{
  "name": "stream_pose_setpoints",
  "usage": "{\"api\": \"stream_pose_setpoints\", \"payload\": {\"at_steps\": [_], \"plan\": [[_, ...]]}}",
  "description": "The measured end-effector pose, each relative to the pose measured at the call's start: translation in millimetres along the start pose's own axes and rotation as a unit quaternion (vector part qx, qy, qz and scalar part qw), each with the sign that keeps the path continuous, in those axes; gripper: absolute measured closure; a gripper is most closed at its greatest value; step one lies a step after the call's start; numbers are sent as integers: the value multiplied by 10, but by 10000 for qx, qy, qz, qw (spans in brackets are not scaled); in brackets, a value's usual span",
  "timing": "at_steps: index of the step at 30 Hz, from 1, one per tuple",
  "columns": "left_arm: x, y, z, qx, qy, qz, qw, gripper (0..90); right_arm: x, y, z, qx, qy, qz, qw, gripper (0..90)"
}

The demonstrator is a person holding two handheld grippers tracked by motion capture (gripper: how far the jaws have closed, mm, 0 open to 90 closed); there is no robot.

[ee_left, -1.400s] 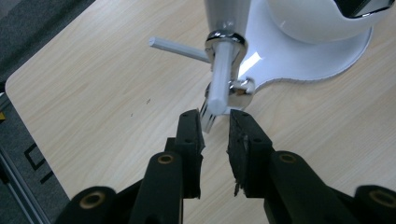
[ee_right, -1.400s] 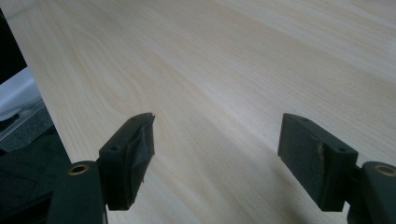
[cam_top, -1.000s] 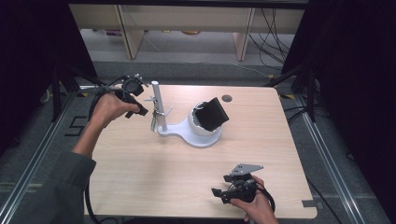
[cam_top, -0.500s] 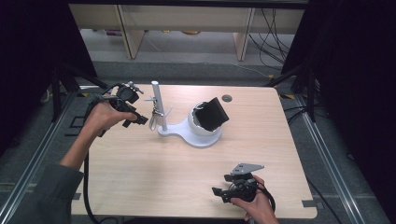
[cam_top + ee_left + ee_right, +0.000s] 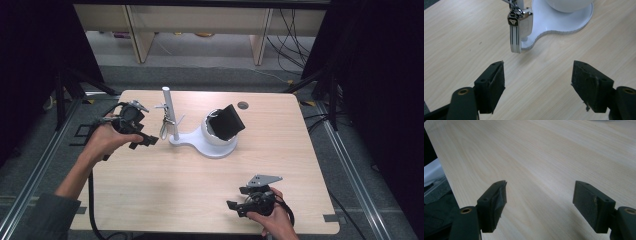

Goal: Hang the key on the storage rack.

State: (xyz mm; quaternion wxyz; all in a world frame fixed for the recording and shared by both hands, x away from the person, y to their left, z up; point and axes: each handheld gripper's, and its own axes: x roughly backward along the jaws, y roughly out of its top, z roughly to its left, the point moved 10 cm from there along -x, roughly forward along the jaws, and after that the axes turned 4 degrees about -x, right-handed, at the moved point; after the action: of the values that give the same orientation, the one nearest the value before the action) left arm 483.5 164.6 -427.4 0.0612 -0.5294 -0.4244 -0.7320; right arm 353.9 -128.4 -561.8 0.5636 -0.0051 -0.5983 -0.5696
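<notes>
Two tools wide apart, holding nothing

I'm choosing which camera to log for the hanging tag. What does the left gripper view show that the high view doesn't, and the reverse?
Left gripper view alone: close detail of the silver metal tag hanging on its clip, its layered edge and small emblem, with the left gripper open just short of it.

High view alone: the white upright post, the black box in the white bowl-shaped holder, and the open right gripper near the table's front edge.

Both: the light wooden table and the white stand base.
</notes>
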Motion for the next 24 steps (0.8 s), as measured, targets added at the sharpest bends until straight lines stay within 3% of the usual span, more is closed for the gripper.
{"api": "stream_pose_setpoints", "payload": {"at_steps": [8,15,17,24], "plan": [[-64,-210,-111,4,-119,-62,9999,240,-14,-10,-16,-67,-2,32,10000,279],[-100,-333,-251,162,-241,-158,9995,231,-24,-14,13,-48,-15,43,10000,279],[-111,-358,-289,30,-303,-194,9994,231,-35,-16,21,-50,-22,31,10000,279],[-168,-469,-467,-9,-416,-320,9986,228,-37,-26,8,-105,-4,73,9999,279]]}}
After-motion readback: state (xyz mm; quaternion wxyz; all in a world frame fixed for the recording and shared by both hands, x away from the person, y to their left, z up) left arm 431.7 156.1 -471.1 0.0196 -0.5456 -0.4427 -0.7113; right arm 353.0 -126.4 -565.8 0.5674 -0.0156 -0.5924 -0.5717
